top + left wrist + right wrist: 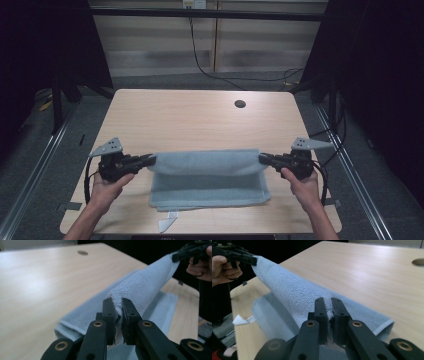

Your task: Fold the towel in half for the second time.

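Observation:
A light blue towel (207,177) lies on the wooden table (190,115), its far edge lifted and stretched between both grippers while the near part rests flat. My left gripper (150,160) is shut on the towel's left corner (119,305). My right gripper (263,158) is shut on the right corner (329,305). In the left gripper view the lifted towel (147,282) runs away to the other gripper (190,251) at the upper right. In the right gripper view the towel (294,290) runs up to the other gripper (237,256) at the upper left. A white label (168,220) sticks out at the towel's near edge.
A round cable hole (240,104) sits in the table's far right part. Bare tabletop stretches beyond the towel. Metal rails (35,170) run along the floor on both sides, and cables (235,77) lie behind the table.

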Demonstrator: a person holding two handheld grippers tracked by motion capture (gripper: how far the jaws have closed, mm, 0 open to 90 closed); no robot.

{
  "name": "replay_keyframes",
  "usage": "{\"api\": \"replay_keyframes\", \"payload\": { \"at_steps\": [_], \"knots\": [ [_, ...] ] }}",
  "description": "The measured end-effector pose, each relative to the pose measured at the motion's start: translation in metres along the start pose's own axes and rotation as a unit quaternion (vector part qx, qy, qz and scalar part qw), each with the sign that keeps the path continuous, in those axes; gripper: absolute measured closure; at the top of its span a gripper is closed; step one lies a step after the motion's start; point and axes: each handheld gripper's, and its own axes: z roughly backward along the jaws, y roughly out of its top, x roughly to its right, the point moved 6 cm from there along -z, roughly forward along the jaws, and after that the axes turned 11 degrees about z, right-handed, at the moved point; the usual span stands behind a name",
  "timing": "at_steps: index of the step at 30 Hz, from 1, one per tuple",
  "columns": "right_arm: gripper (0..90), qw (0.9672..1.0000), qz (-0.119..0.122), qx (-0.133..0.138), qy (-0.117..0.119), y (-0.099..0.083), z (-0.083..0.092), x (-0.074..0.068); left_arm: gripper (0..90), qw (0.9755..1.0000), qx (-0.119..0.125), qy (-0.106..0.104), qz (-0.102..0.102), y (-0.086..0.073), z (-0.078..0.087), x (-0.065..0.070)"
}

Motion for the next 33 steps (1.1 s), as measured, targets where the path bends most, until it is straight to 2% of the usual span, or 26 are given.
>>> {"api": "replay_keyframes", "payload": {
  "at_steps": [3,6,9,10,11,12,13,14,15,16,17,19,21,22,23,24,25,26,27,28,31,33],
  "knots": [
    [83.7,0.9999,-0.008,-0.004,0.008,-0.016,0.002,-0.008,82.5,0.9998,-0.019,-0.003,0.007,-0.017,0.001,0.002],
    [81.7,0.9995,-0.014,-0.026,0.013,-0.034,0.001,-0.019,81.6,0.9992,-0.041,0.0,0.005,-0.034,0.002,0.004],
    [76.8,0.999,-0.006,-0.041,0.015,-0.047,0.002,-0.029,80.1,0.9981,-0.06,-0.004,0.009,-0.05,0.003,0.007],
    [70.8,0.999,-0.01,-0.039,0.018,-0.048,0.005,-0.033,76.1,0.9979,-0.063,-0.007,0.011,-0.053,0.005,0.008],
    [70.8,0.999,-0.01,-0.039,0.018,-0.048,0.005,-0.033,76.1,0.998,-0.061,-0.01,0.014,-0.056,0.007,0.009],
    [69.0,0.9992,-0.009,-0.035,0.018,-0.047,0.007,-0.034,71.7,0.9981,-0.056,-0.017,0.018,-0.056,0.009,0.011],
    [63.4,0.9997,-0.013,-0.016,0.016,-0.041,0.013,-0.034,68.0,0.9983,-0.05,-0.026,0.016,-0.054,0.011,0.013],
    [63.4,0.9997,-0.013,-0.016,0.016,-0.041,0.013,-0.034,68.0,0.9987,-0.039,-0.029,0.015,-0.051,0.013,0.013],
    [60.5,0.9998,-0.013,-0.011,0.011,-0.039,0.015,-0.033,63.4,0.9987,-0.026,-0.041,0.017,-0.046,0.015,0.012],
    [59.9,0.9999,-0.011,-0.008,0.002,-0.036,0.017,-0.031,56.9,0.999,-0.011,-0.039,0.02,-0.041,0.016,0.01],
    [59.3,0.9999,-0.012,-0.002,-0.005,-0.034,0.018,-0.028,53.4,0.9993,-0.002,-0.027,0.025,-0.035,0.016,0.005],
    [56.0,0.9995,-0.009,0.001,-0.031,-0.031,0.02,-0.02,51.3,0.9995,-0.002,0.004,0.03,-0.025,0.014,-0.011],
    [52.2,0.9979,-0.014,0.0,-0.063,-0.03,0.023,-0.01,46.1,0.9984,0.001,0.038,0.041,-0.018,0.014,-0.029],
    [48.7,0.9948,-0.009,-0.007,-0.102,-0.032,0.028,0.0,42.3,0.997,0.007,0.063,0.045,-0.016,0.016,-0.038],
    [48.7,0.9948,-0.009,-0.007,-0.102,-0.032,0.028,0.0,42.3,0.9956,0.017,0.073,0.055,-0.015,0.019,-0.045],
    [47.4,0.9937,-0.012,-0.006,-0.111,-0.034,0.031,0.003,40.9,0.9942,0.026,0.079,0.068,-0.016,0.022,-0.051],
    [46.7,0.9921,-0.014,-0.007,-0.124,-0.036,0.034,0.007,39.8,0.9923,0.028,0.097,0.071,-0.019,0.025,-0.055],
    [45.3,0.99,-0.016,-0.004,-0.14,-0.04,0.036,0.01,37.9,0.9915,0.023,0.109,0.067,-0.021,0.026,-0.058],
    [44.7,0.989,-0.024,-0.004,-0.146,-0.043,0.038,0.013,36.6,0.9901,0.025,0.122,0.065,-0.023,0.028,-0.06],
    [41.5,0.988,-0.033,-0.013,-0.15,-0.05,0.038,0.018,31.5,0.9885,0.03,0.133,0.066,-0.025,0.029,-0.062],
    [39.0,0.9871,-0.044,-0.023,-0.152,-0.055,0.037,0.021,29.2,0.9885,0.023,0.134,0.066,-0.031,0.025,-0.062],
    [36.8,0.9871,-0.043,-0.03,-0.151,-0.057,0.034,0.02,26.3,0.9885,0.016,0.137,0.063,-0.036,0.024,-0.061]
  ]
}}
